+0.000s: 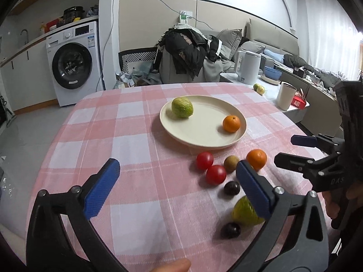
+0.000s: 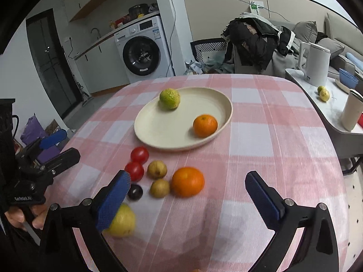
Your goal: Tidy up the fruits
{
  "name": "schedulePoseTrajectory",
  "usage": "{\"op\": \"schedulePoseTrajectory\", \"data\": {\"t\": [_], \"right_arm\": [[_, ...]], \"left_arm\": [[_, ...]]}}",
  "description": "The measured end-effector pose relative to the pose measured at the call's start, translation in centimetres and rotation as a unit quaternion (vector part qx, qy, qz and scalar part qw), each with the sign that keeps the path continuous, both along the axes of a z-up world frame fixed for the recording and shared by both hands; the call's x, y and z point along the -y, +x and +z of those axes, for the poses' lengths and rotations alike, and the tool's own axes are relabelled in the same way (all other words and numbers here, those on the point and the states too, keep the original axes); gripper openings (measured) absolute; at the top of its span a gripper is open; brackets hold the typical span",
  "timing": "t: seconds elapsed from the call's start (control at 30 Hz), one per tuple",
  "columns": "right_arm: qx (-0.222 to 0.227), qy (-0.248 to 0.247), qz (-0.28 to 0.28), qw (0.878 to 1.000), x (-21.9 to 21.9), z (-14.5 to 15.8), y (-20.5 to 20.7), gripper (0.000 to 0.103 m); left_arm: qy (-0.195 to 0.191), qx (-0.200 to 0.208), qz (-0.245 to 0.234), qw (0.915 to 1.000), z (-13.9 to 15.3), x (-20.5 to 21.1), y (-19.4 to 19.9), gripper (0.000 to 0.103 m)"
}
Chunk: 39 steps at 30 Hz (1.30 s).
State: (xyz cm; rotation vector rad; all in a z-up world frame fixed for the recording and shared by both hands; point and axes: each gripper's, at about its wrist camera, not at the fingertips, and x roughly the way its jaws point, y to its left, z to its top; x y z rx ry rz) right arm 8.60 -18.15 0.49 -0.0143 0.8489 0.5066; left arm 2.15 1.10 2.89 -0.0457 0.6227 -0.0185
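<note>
Both grippers are hovering, jaws apart, empty; the near orange looks firm, best gripped across its middle.

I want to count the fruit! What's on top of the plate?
Two fruits sit on the plate: a green citrus near its far-left rim and a small orange near its right rim. Nothing covers the plate, though what's under each fruit is hidden.

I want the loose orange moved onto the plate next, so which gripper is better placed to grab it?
Right, probably. The right gripper has open jaws, and the loose orange lies just ahead between them. The left gripper points at bare cloth, the orange off to its right.
</note>
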Motion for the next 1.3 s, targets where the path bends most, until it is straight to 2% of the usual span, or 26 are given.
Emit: {"op": "schedulePoseTrajectory", "data": {"t": [0.23,0.77,1.03,1.3], "right_arm": [[-0.011,-0.012,0.022,1.000,-0.9,-0.4,-1.8,0.103],[-0.023,-0.044,0.101,0.994,-4.5,-2.1,-4.4,0.103],[-0.040,-0.044,0.103,0.993,-5.3,-3.6,-3.9,0.103],[-0.064,-0.054,0.077,0.994,-4.8,-4.7,-2.8,0.103]], "left_arm": [[0.007,-0.011,-0.003,0.9999,-0.3,0.3,-1.6,0.102],[-0.016,-0.030,0.001,0.9994,-2.3,-0.2,-1.9,0.102],[-0.015,-0.039,0.007,0.9991,-3.1,-0.7,-1.6,0.102],[-0.015,-0.045,0.000,0.9989,-3.6,-0.4,-1.3,0.102]]}}
